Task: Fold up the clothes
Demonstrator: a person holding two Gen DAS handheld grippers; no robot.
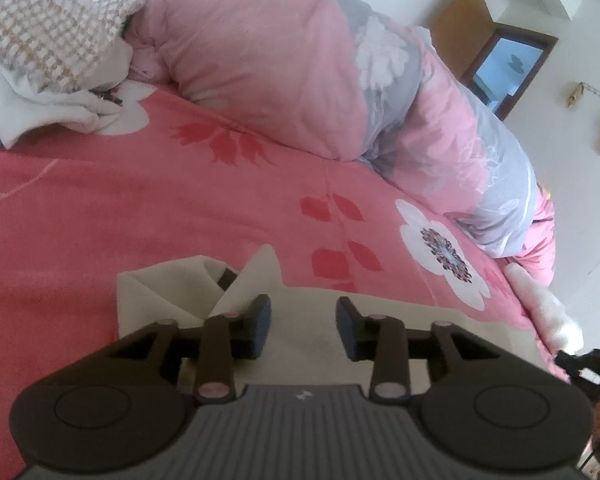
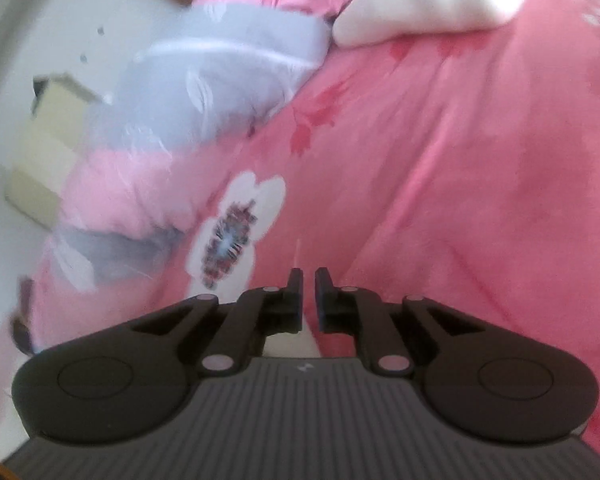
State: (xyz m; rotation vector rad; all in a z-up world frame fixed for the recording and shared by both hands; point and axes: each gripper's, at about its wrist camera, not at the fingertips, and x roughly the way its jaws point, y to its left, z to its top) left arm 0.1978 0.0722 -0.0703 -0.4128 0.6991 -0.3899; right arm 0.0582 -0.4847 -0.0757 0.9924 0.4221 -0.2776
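Note:
A beige garment point(image 1: 172, 292) with a folded collar lies flat on the pink flowered bed sheet point(image 1: 140, 208). My left gripper point(image 1: 303, 312) hovers just over it, open, with cloth under the fingers but nothing between the pads. In the blurred right wrist view, my right gripper point(image 2: 309, 280) is over the pink sheet point(image 2: 460, 160) with its jaws almost together. Nothing shows between its pads. A sliver of pale cloth point(image 2: 292, 340) shows below its fingers. A white garment point(image 2: 432, 4) lies further up the bed.
A rolled pink and grey quilt point(image 1: 260, 60) runs along the far side of the bed. A checked pillow point(image 1: 52, 12) and crumpled white clothes point(image 1: 52, 112) sit at the far left. A fluffy white item point(image 1: 548, 312) hangs at the bed's right edge.

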